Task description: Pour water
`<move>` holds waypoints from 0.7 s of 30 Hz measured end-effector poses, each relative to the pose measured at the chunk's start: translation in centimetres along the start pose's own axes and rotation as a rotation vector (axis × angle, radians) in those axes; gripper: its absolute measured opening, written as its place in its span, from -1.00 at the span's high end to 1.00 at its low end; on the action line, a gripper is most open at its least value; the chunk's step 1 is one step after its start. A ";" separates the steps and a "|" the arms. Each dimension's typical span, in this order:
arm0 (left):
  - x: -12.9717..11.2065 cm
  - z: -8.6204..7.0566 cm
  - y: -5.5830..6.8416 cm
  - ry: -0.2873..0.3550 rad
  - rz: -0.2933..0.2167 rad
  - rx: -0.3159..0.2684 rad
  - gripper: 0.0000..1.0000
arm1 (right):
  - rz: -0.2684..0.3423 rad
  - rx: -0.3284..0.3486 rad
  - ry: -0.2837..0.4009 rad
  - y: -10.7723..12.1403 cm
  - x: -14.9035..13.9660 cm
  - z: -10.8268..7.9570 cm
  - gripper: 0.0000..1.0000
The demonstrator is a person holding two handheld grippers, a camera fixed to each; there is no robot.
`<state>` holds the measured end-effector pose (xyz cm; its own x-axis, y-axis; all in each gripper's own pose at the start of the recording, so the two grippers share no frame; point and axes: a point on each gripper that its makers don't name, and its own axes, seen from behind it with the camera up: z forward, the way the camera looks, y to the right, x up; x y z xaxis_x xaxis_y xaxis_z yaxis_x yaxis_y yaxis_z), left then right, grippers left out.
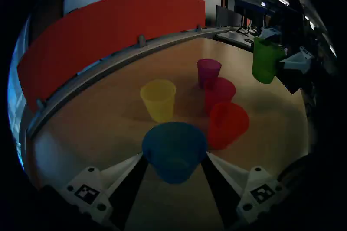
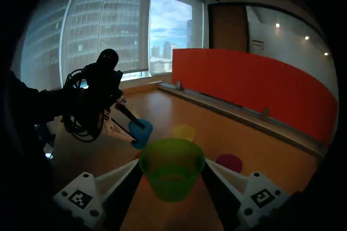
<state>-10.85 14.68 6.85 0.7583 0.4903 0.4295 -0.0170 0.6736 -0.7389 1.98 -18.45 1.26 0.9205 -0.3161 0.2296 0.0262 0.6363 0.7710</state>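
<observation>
Wooden table (image 1: 108, 122) is lying under both lifted cups: left gripper (image 1: 175, 156) is gripping blue cup (image 1: 175, 144) nearby, right gripper (image 2: 171, 165) is gripping green cup (image 2: 171, 177) far right; next, likely bringing them together and tilting.

No word, number or brand is showing legibly in either view. The left gripper (image 1: 174, 157) is carrying a black-and-white square marker (image 1: 86, 193) on its finger at the lower left of the frame and a second marker (image 1: 262, 193) at the lower right. The right gripper (image 2: 172, 164) is carrying a similar marker (image 2: 81, 198) at the lower left and another marker (image 2: 262, 197) at the lower right, all showing block patterns, not letters.
</observation>
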 end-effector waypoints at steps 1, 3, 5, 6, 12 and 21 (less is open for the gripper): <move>-0.1 0.1 0.0 -0.008 0.002 -0.002 -0.68 | 0.001 -0.001 -0.003 0.1 -0.1 0.0 -0.81; -0.3 0.3 0.0 -0.023 0.005 -0.006 -0.68 | 0.003 -0.002 -0.008 0.2 -0.4 0.0 -0.81; -0.4 0.5 0.0 -0.028 0.007 -0.006 -0.68 | 0.007 -0.001 -0.012 0.2 -0.6 0.1 -0.81; -0.4 0.5 0.0 -0.030 0.007 -0.007 -0.68 | 0.008 -0.001 -0.014 0.3 -0.7 0.1 -0.81; -0.9 0.8 0.2 -0.045 0.005 -0.018 -0.68 | 0.012 -0.006 -0.025 0.7 -1.4 0.2 -0.81; -1.9 1.2 0.4 -0.071 0.013 -0.020 -0.68 | 0.011 -0.008 -0.031 0.8 -1.7 0.4 -0.81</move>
<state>-13.10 14.74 6.35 0.7102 0.5374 0.4547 -0.0131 0.6559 -0.7547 0.27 -17.65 1.68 0.9081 -0.3308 0.2566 0.0193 0.6454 0.7636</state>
